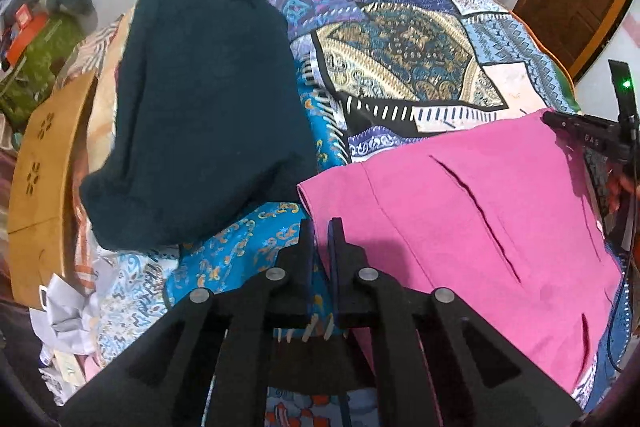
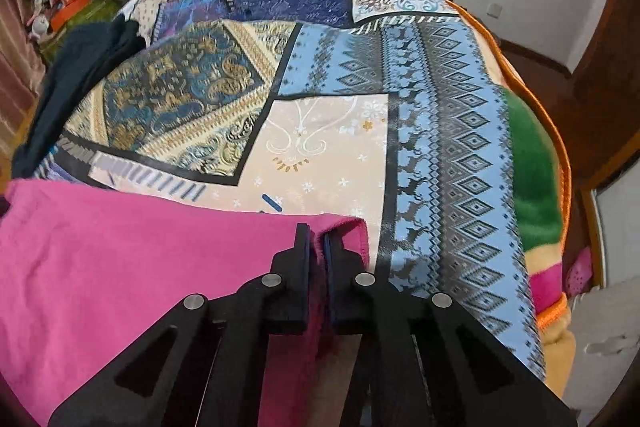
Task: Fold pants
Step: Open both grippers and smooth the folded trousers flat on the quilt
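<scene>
Two grippers: both clamping the pink pants, one at each near corner.
Pink pants (image 1: 460,211): lying flat on the patterned bedspread (image 1: 400,67), long axis running side to side across the near edge of the bed, between the grippers.
Left gripper (image 1: 321,227): jaws closed together, pinching the pants' left corner edge.
Right gripper (image 2: 318,233): jaws pressed together on the pants' right corner, pink cloth bunching between the pads.
Dark teal garment (image 1: 200,107): one, lying apart to the left of the pants, reaching away up the bed.
Count: one pair of pants, one dark garment, one bedspread.
Wooden footboard (image 1: 44,179): standing at the far left.
</scene>
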A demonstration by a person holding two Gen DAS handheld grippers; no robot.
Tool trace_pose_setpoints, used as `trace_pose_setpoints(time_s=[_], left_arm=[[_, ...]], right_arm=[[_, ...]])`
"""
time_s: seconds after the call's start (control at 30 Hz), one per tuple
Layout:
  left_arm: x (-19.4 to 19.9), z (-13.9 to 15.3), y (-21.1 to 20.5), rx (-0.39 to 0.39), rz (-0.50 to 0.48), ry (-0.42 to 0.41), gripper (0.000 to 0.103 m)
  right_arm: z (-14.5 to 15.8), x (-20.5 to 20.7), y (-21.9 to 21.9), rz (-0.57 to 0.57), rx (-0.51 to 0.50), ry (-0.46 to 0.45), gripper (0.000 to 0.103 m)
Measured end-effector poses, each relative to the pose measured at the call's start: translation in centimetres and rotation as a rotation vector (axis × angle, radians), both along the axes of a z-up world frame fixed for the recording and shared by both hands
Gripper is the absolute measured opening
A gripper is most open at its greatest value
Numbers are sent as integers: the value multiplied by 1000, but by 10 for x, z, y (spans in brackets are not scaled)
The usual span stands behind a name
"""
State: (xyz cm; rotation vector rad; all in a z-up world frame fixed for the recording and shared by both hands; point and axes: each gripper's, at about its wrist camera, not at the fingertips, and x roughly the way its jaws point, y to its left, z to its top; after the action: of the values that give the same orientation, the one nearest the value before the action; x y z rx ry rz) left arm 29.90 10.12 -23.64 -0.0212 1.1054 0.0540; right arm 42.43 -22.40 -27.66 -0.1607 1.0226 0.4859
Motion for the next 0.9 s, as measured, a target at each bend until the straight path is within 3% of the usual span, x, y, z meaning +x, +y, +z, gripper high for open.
trace_pose_setpoints(time_s=[0.13,0.27,0.43,0.6,0.67,0.73,0.9], left_arm=[[-4,21,-3,-16,-12,-43,14],[-3,42,-12,-28,-26,-98,23],[1,57,-31,-38,-75,-139,52],[5,47,-45,-37,-100,-94,68],[8,37,-48,-36,-105,-59,68],[10,26,-49,-39,-104,-16,69],[9,0,-52,-36,-105,60,69]], right_arm=[[30,-8,-5,-13,13,-62,18],[64,-28,-1,35,97,-110,29],[85,-51,26,143,204,-91,50],[74,-70,67,249,249,-7,50],[62,-75,81,281,245,46,52],[47,-79,94,303,224,96,64],[13,-90,106,323,179,199,64]])
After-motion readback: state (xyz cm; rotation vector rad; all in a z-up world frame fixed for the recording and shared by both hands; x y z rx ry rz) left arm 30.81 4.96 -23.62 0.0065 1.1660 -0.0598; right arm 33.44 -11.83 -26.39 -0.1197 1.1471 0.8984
